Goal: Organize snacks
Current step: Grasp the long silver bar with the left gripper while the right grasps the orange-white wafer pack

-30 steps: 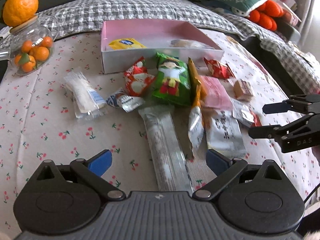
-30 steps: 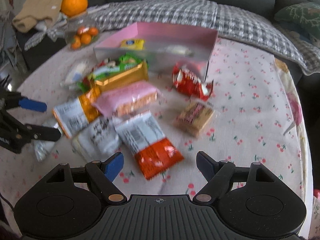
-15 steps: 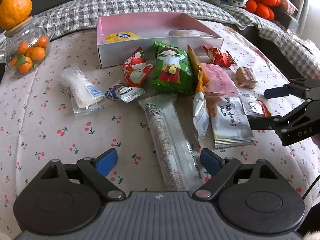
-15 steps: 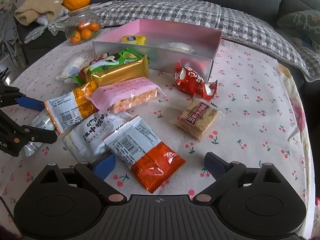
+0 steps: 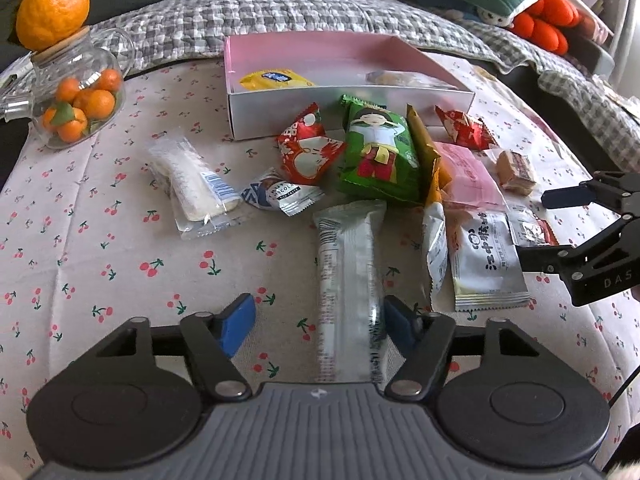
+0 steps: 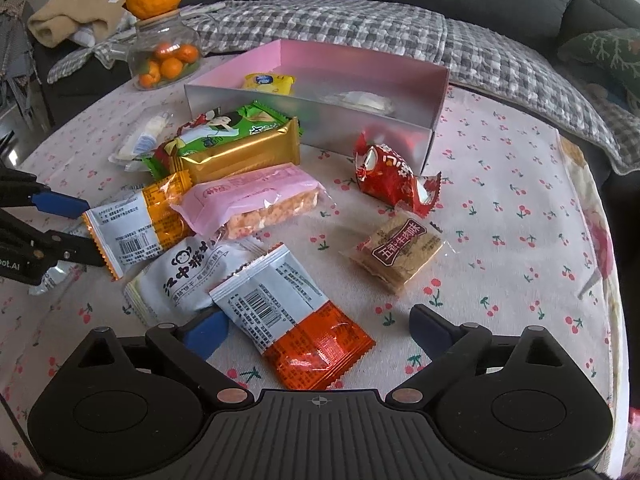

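A pink box [image 5: 432, 66] [image 6: 400, 64] holds a yellow packet [image 5: 274, 79] and a pale snack [image 6: 360, 101]. Several snack packets lie in front of it on the cherry-print cloth. My left gripper [image 5: 320, 320] is open, its jaws standing either side of a long silver packet [image 5: 348, 264]. My right gripper [image 6: 318, 330] is open over an orange-and-white packet [image 6: 292, 316]; it also shows in the left wrist view [image 5: 536, 228]. A green packet [image 5: 380, 156], a pink packet [image 6: 252, 196] and a brown biscuit [image 6: 396, 252] lie nearby.
A glass jar of small oranges [image 5: 76, 96] with a big orange [image 5: 52, 4] on top stands at the far left. A checked blanket [image 6: 320, 24] and dark sofa lie behind the table. The table edge [image 6: 612, 280] curves at right.
Both grippers have come lower and closer to the table. The left one now straddles the long silver packet; the right one sits over the orange-and-white packet. Both stay open.
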### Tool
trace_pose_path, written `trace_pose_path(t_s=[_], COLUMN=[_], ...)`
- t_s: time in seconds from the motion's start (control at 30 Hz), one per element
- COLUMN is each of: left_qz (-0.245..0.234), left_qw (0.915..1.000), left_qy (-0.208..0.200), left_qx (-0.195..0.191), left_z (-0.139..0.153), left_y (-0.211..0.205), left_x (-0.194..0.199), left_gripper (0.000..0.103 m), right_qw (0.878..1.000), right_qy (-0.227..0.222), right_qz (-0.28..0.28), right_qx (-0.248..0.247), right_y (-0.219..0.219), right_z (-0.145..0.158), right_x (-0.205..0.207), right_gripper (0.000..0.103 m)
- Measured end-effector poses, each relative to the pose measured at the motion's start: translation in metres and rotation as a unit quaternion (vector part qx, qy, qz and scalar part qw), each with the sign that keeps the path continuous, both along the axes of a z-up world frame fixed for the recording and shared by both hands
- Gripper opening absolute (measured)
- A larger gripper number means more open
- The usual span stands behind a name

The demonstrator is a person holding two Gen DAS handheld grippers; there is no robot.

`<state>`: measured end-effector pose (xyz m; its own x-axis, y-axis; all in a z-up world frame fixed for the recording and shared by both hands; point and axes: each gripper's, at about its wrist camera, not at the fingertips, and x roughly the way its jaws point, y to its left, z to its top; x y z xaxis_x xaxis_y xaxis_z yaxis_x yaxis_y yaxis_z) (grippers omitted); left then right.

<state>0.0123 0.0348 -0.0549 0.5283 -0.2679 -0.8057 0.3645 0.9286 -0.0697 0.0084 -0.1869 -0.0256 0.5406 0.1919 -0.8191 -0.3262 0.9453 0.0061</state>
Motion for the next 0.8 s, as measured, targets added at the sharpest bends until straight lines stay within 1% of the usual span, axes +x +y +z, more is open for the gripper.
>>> trace_pose_path(t_s=[0.07, 0.17, 0.27, 0.3, 0.33, 0.37, 0.4, 0.43, 0.53, 0.8], left_qz=[-0.001, 0.0, -0.003, -0.006, -0.009, -0.013, -0.015, -0.016, -0.017, -0.002], left_qw=[1.0, 0.9999, 0.9998, 0.9998, 0.9997, 0.9997, 0.9996, 0.9996, 0.9995, 0.9992], left_qy=[0.001, 0.005, 0.006, 0.007, 0.007, 0.009, 0.01, 0.01, 0.017, 0.033], left_qx=[-0.003, -0.012, -0.018, -0.018, -0.019, -0.021, -0.021, -0.019, -0.018, -0.022], left_z=[0.001, 0.002, 0.002, 0.002, 0.002, 0.003, 0.003, 0.004, 0.006, 0.017], left_y=[0.0, 0.0, -0.002, -0.003, -0.003, -0.005, -0.005, -0.006, -0.005, 0.002], left_x=[0.001, 0.001, 0.002, 0.002, 0.002, 0.002, 0.002, 0.001, 0.003, 0.005], left_gripper=[0.057, 0.052, 0.046, 0.044, 0.039, 0.032, 0.03, 0.029, 0.028, 0.028], right_qw=[1.0, 1.0, 1.0, 1.0, 0.999, 0.999, 0.999, 0.999, 0.999, 0.999], right_qy=[0.002, 0.001, 0.001, 0.0, 0.0, 0.001, 0.003, 0.004, 0.009, 0.016], right_qz=[0.002, 0.011, 0.021, 0.025, 0.028, 0.03, 0.033, 0.034, 0.033, 0.019], right_qx=[0.004, 0.008, 0.013, 0.014, 0.015, 0.016, 0.017, 0.018, 0.017, 0.031], right_y=[0.0, 0.002, 0.004, 0.005, 0.006, 0.008, 0.009, 0.01, 0.012, 0.01], right_z=[0.001, 0.002, 0.004, 0.005, 0.006, 0.007, 0.008, 0.009, 0.011, 0.017], right_x=[0.0, -0.001, -0.002, -0.003, -0.003, -0.003, -0.003, -0.003, -0.002, -0.001], right_gripper=[0.093, 0.086, 0.075, 0.067, 0.06, 0.056, 0.047, 0.041, 0.036, 0.035])
